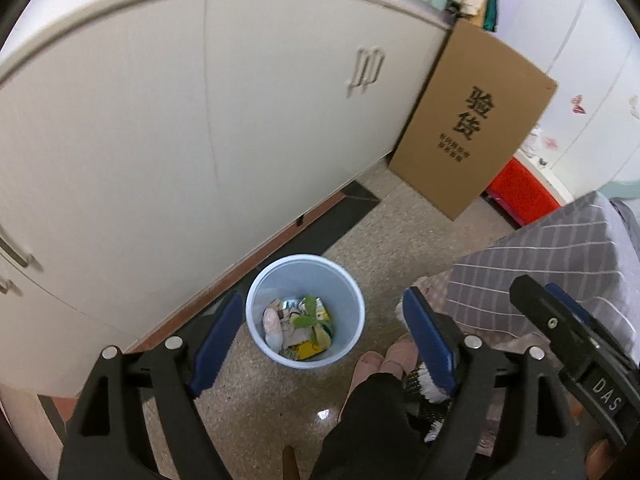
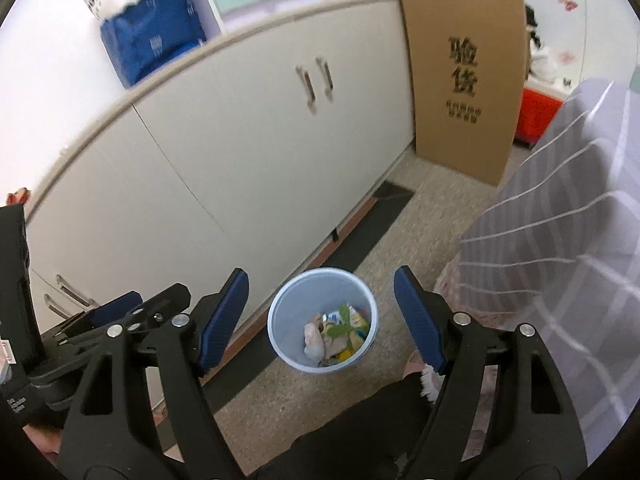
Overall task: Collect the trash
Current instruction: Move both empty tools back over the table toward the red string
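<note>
My left gripper [image 1: 328,344] stood wide, nothing between its jaws. My right gripper [image 2: 322,320] likewise stood wide and empty. The pale blue bin [image 1: 256,332] sat on the speckled floor [image 1: 400,232] just beside the white cabinet [image 1: 160,120]. Trash [image 1: 298,328] lay inside it: wrappers, crumpled paper, a green leaf.

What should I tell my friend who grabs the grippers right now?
Left gripper: open, holding nothing.
Right gripper: open, holding nothing.
Both hang above the light blue bin on the floor beside the white cabinet.
Done: wrappers, tissue and a green leaf are in the bin.
Left: no loose trash shows on the floor in view; look around for more.
</note>
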{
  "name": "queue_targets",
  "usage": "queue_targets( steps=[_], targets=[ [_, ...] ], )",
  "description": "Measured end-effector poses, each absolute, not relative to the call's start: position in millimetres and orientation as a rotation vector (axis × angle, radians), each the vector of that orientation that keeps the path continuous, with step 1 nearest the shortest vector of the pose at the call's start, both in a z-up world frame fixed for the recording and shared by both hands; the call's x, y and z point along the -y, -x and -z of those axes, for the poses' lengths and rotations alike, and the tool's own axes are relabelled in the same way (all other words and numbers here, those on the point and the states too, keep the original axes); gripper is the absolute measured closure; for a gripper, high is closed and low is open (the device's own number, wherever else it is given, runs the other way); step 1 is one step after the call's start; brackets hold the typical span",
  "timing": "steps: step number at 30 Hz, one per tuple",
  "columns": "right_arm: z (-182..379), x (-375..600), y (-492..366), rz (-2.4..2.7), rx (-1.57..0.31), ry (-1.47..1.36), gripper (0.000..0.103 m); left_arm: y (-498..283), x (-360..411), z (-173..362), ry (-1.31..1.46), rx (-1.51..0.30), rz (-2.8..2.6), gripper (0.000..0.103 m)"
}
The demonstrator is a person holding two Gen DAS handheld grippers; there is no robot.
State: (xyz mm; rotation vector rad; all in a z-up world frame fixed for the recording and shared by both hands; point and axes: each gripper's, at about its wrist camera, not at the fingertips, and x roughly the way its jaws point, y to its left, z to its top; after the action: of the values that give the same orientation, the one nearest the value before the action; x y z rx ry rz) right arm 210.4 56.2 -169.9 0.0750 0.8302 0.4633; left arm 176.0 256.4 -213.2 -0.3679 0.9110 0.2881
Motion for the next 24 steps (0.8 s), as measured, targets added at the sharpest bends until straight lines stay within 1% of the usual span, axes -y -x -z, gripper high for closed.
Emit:
queue_targets(
  steps=[13, 20, 24],
  targets=[
    [102, 34, -145, -0.383, -0.657, -0.152, 0.028, -124, -168, 119, 0.196, -0.717, -0.163, 0.019],
    [77, 97, -111, -0.297, -0.59, -0.201, 0.028, -105, -117, 85, 0.149, -0.644, -0.057, 0.018],
    [69, 152, -96, -0.207, -0.569, -0.237, 0.028, -106, -70, 72, 0.104, -0.63, 0.034, 0.018]
  ],
)
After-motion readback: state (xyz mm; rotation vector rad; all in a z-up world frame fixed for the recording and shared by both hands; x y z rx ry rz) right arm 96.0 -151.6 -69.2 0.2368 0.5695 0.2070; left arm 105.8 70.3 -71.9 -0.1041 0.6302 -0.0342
